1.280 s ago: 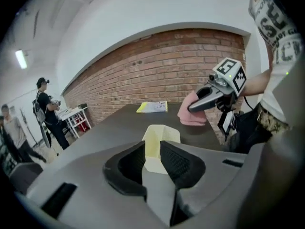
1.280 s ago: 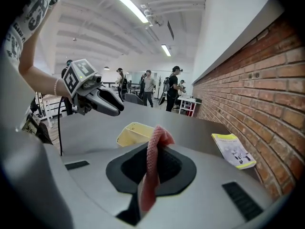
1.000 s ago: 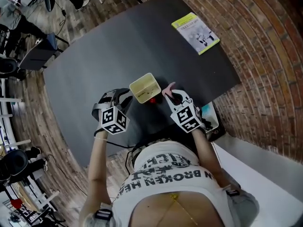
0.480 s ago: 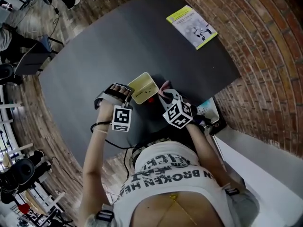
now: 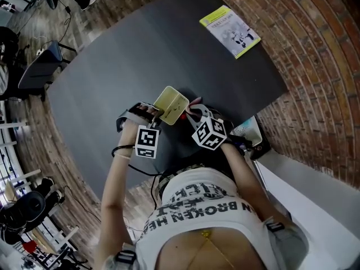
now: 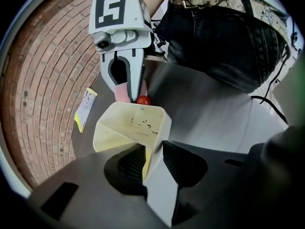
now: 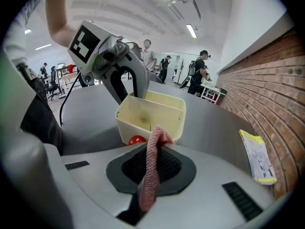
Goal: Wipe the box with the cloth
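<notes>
The pale yellow box [image 5: 170, 104] is resting on the dark desk [image 5: 112, 66], and a small red ball [image 7: 137, 140] is lying just beside the box, on the side facing the right gripper [image 7: 153, 149]. The left gripper [image 6: 153, 151] is pinching 1 wall of the box; its jaws have just been closing with that wall between them. The right gripper is clamping a pink cloth [image 7: 148, 185] and holding it just beside the box's outer wall, opposite the left gripper. A booklet [image 5: 229, 31] is lying well apart from the box.
</notes>
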